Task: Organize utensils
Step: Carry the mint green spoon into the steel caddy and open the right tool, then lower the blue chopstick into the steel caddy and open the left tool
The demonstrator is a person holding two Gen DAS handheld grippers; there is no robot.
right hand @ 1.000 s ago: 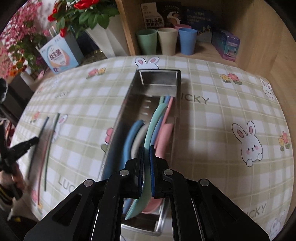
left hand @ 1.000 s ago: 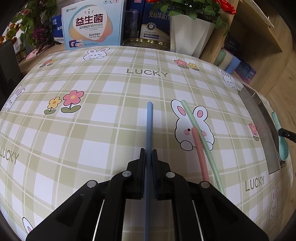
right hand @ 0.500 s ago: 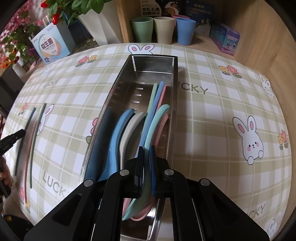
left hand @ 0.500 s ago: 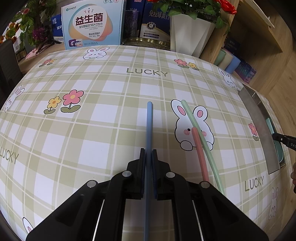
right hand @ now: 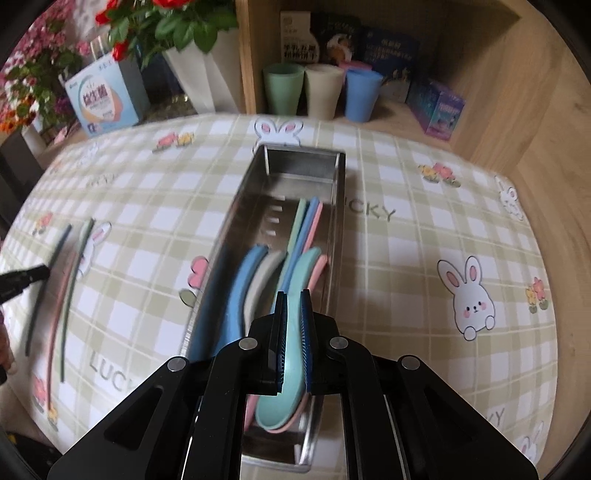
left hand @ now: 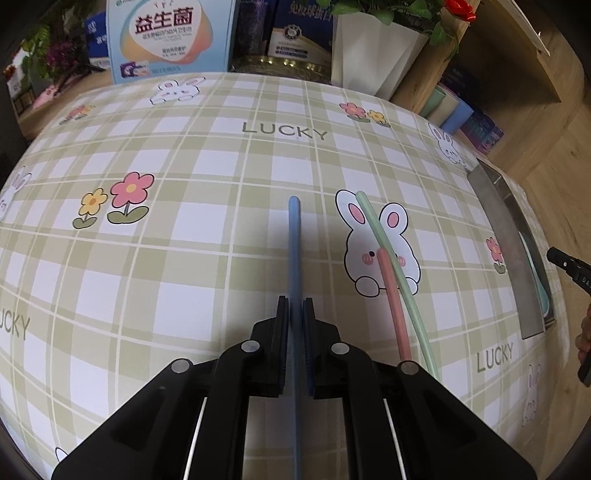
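Note:
My left gripper [left hand: 294, 306] is shut on a blue chopstick [left hand: 294, 240] that lies along the checked tablecloth. A pink chopstick [left hand: 392, 299] and a green chopstick [left hand: 391, 258] lie just to its right, over a rabbit print. My right gripper [right hand: 293, 302] is narrowly parted around the handle of a mint green spoon [right hand: 291, 332], which rests in the steel tray [right hand: 236, 214] on a pink spoon. Blue, grey and other utensils lie in the tray too. The tray's edge shows at the right of the left wrist view [left hand: 506, 236].
Three cups [right hand: 321, 92] stand on the wooden shelf behind the tray. A white flower pot [left hand: 373, 51] and a blue box [left hand: 170, 33] stand at the table's far edge. The left gripper's tip shows at the left of the right wrist view [right hand: 26, 278].
The right gripper lowered the mint spoon into the tray and its jaws have parted slightly. The left gripper has not moved.

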